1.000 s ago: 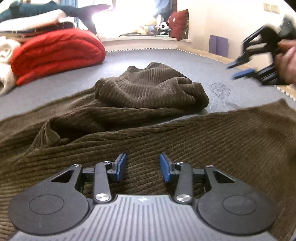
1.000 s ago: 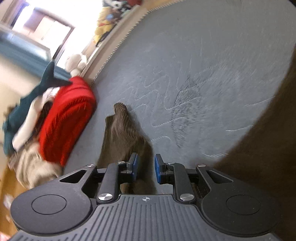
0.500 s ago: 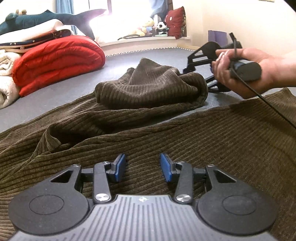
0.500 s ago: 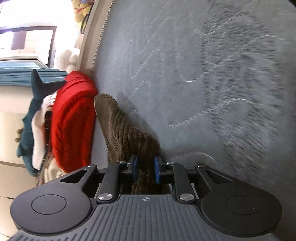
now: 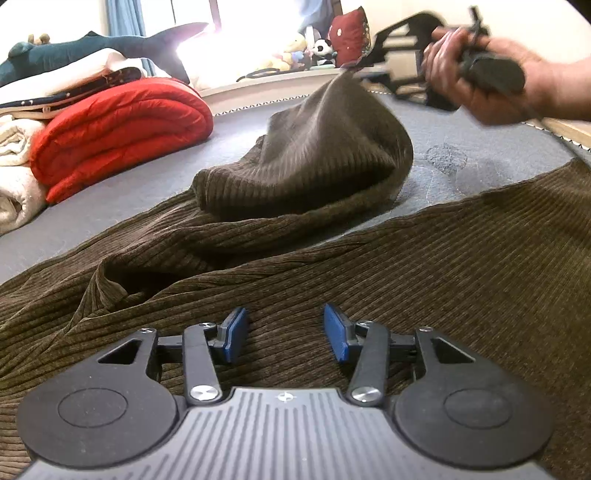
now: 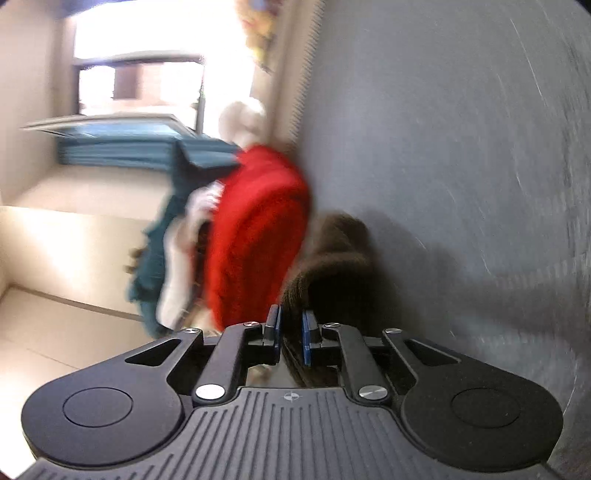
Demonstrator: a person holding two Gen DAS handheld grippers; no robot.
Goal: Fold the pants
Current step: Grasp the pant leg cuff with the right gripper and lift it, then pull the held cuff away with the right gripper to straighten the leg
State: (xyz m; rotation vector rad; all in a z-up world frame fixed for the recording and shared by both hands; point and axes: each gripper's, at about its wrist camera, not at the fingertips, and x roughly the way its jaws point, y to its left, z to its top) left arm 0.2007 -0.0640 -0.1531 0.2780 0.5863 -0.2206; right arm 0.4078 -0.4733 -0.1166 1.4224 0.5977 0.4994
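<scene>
The brown corduroy pants (image 5: 424,266) are spread over a grey mat (image 5: 236,136), covering most of its near part, with one leg bunched up toward the middle. That leg's end is raised into a peak, pinched by the right gripper (image 5: 354,66), which is held by the person's right hand (image 5: 476,77) above the far right part of the mat (this part of the left wrist view is blurred by motion).

In the right wrist view, the right gripper (image 6: 291,334) is seen with its blue pads drawn close together, only a narrow gap left, and brown fabric (image 6: 332,266) is clamped between them. The view is tilted sideways and heavily blurred.

The left gripper (image 5: 282,330) is held low over the near part of the pants, just above the cloth. Its blue pads (image 5: 233,332) are set wide apart and nothing is gripped between them. Whether the pads touch the fabric cannot be told.

At the far left edge of the mat a folded red quilt (image 5: 118,125) is laid, with white bedding (image 5: 14,177) beside it and a dark blue plush shark (image 5: 96,48) on top of the pile. Soft toys (image 5: 306,50) and a red cushion (image 5: 349,35) are lined up along the far ledge under a bright window.
</scene>
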